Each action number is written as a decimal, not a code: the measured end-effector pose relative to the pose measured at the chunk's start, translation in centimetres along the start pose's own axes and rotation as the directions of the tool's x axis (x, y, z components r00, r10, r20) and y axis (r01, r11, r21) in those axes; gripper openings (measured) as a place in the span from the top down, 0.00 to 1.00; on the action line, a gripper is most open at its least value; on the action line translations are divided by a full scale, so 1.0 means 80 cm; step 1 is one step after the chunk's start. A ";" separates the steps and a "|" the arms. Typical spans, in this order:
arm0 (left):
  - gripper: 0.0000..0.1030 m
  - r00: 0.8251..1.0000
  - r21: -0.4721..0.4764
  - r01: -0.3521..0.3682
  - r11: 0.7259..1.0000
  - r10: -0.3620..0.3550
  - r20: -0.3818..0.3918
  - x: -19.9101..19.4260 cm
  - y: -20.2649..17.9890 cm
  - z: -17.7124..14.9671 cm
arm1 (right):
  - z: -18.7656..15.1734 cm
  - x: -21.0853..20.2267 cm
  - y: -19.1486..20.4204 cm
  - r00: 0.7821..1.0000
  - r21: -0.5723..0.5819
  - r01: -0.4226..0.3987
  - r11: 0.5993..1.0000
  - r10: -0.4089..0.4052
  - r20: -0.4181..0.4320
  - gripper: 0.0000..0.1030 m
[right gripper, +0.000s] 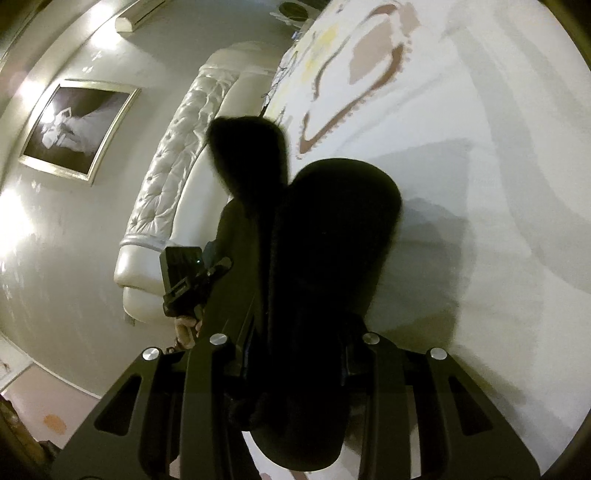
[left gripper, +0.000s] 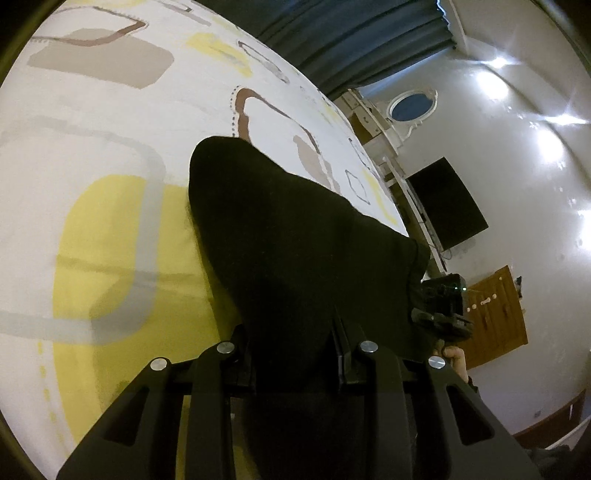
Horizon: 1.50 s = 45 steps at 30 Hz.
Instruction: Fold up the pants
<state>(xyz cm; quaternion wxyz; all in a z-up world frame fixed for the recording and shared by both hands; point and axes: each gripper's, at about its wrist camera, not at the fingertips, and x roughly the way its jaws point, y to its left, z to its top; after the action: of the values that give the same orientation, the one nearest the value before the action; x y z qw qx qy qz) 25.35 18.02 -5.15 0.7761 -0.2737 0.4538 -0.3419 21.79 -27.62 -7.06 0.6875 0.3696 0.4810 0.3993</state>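
From my remote seat I count two grippers and one pair of black pants point(left gripper: 295, 236). On the left, my left gripper point(left gripper: 295, 354) stands narrowly parted, clamped on the fabric above the patterned bedspread point(left gripper: 103, 147). On the right, my right gripper point(right gripper: 295, 354) pinches the same pants likewise, beside one tufted headboard point(right gripper: 177, 177).

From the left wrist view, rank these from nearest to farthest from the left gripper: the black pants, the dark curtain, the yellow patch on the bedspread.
1. Black pants: clamped in the left gripper, draped straight ahead.
2. Yellow patch: on the bedspread, just left of the fingers.
3. Dark curtain: at the top, beyond the bed's far edge.
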 end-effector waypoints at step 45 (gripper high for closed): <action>0.23 0.641 0.079 -0.739 0.669 0.662 0.389 -0.057 -0.154 -0.211 | -0.227 0.017 0.163 0.595 -0.170 0.789 0.591 -0.664 0.453 0.15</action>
<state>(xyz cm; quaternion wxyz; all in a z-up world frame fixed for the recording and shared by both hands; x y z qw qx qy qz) 5.22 12.08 -1.11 0.9376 -0.0355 0.3457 -0.0117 2.15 -18.82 -0.72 0.9170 0.0695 0.3832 0.0863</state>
